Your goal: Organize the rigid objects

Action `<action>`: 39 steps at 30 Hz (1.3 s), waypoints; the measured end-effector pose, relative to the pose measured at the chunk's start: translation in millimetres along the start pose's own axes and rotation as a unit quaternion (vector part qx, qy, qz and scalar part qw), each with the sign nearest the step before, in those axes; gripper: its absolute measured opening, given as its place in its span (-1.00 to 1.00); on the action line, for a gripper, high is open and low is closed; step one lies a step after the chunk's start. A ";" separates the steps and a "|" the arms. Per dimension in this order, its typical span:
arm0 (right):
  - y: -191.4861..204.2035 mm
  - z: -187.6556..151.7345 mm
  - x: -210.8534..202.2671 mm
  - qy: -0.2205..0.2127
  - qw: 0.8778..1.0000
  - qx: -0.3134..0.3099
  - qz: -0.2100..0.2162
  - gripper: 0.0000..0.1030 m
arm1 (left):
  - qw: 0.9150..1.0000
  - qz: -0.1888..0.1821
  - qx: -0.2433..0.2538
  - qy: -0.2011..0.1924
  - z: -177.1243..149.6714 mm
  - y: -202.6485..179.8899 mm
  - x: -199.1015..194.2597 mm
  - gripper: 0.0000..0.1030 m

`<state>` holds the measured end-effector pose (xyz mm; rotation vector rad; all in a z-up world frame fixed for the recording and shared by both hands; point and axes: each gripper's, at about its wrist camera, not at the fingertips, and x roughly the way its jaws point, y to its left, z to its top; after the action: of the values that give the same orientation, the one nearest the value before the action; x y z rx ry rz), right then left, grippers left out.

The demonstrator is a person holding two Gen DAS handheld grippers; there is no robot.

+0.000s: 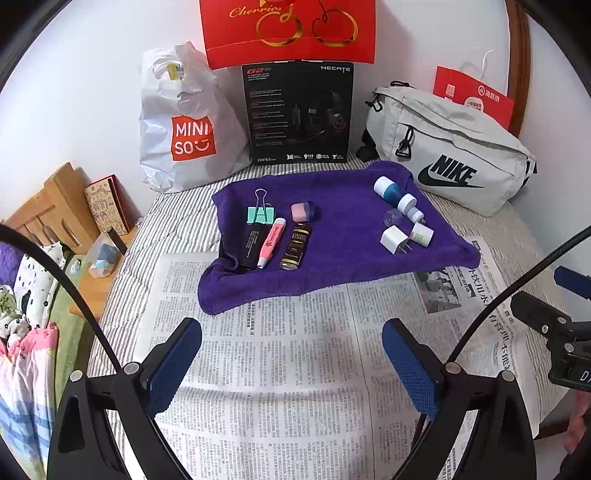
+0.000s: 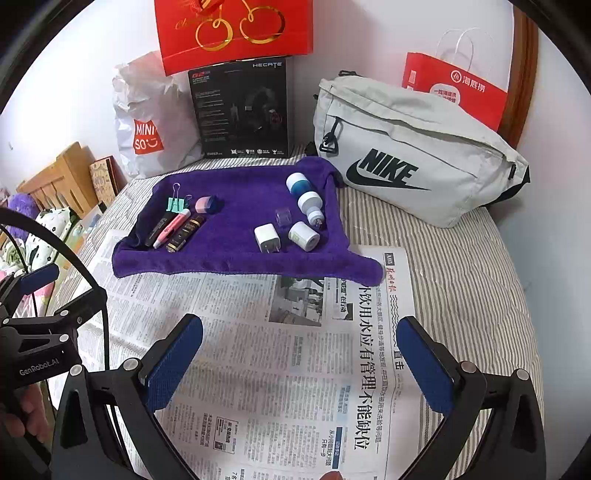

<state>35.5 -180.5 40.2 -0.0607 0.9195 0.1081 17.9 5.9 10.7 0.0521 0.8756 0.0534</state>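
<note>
A purple towel [image 1: 332,266] [image 2: 229,258] lies on the bed and carries small rigid objects. On its left lie a green binder clip [image 1: 261,214] [image 2: 173,204], a black tube [image 1: 252,243], a pink pen [image 1: 271,236] [image 2: 173,227], a dark bottle [image 1: 295,245] [image 2: 185,232] and a pink eraser [image 1: 301,211] [image 2: 205,204]. On its right lie a blue-and-white bottle [image 1: 388,190] [image 2: 297,184], a white plug charger [image 1: 393,239] [image 2: 265,237] and a white adapter [image 1: 422,233] [image 2: 303,235]. My left gripper [image 1: 291,362] and right gripper [image 2: 299,363] are both open and empty, above the newspaper in front of the towel.
A newspaper [image 1: 277,369] [image 2: 295,369] covers the striped bed. Behind the towel stand a Miniso bag [image 1: 184,129], a black headset box [image 1: 299,114], a red gift bag [image 1: 288,33] and a grey Nike bag [image 1: 450,155] [image 2: 406,158]. A wooden stand [image 1: 55,206] is at left.
</note>
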 end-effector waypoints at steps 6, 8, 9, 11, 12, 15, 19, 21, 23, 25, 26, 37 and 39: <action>-0.7 -1.4 -2.2 -0.002 1.000 0.000 -0.003 1.00 | 1.000 0.002 -0.002 0.003 -0.8 1.8 -0.1 0.92; -0.8 -1.8 -2.9 -0.002 1.000 -0.001 -0.003 1.00 | 1.000 -0.001 -0.006 0.005 -0.8 3.5 0.2 0.92; -1.2 -1.9 -3.0 -0.002 1.000 0.000 -0.003 1.00 | 1.000 -0.004 -0.007 0.006 -0.8 3.6 0.3 0.92; -1.3 -2.2 -3.8 -0.002 1.000 -0.001 -0.004 1.00 | 1.000 -0.007 -0.008 0.005 -1.0 3.8 -0.3 0.92; -1.6 -2.3 -4.0 -0.002 1.000 -0.001 -0.004 1.00 | 1.000 -0.006 -0.007 0.005 -1.1 3.7 -0.4 0.92; -2.3 -2.0 -4.5 -0.002 1.000 0.000 -0.005 1.00 | 1.000 -0.003 -0.006 0.006 -1.3 3.3 -0.4 0.92; -2.9 -1.9 -5.2 -0.002 1.000 0.000 -0.007 1.00 | 1.000 -0.003 -0.006 0.005 -1.3 3.3 -0.6 0.92; -2.9 -2.1 -5.8 -0.003 1.000 0.000 -0.007 1.00 | 1.000 -0.002 -0.006 0.005 -1.0 3.7 -0.8 0.92; -2.6 -1.8 -6.8 -0.005 1.000 0.000 -0.007 1.00 | 1.000 -0.002 -0.007 0.004 -1.0 4.7 -1.7 0.92; -1.9 -1.6 -7.4 -0.005 1.000 -0.001 -0.006 1.00 | 1.000 -0.004 -0.009 0.003 -0.9 6.0 -2.9 0.92; -1.3 -1.7 -7.7 -0.006 1.000 -0.002 -0.006 1.00 | 1.000 -0.006 -0.010 0.003 -0.9 6.6 -3.4 0.92; 0.1 -2.5 -7.5 -0.006 1.000 -0.006 -0.007 1.00 | 1.000 -0.006 -0.012 0.002 -0.8 9.4 -4.5 0.92; -0.2 -2.9 -7.5 -0.005 1.000 -0.005 -0.007 1.00 | 1.000 -0.006 -0.013 0.002 -1.0 9.0 -4.6 0.92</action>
<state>28.8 -181.5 44.4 -0.0764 0.9083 0.1004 14.0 14.6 14.2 0.0232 0.8786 0.0529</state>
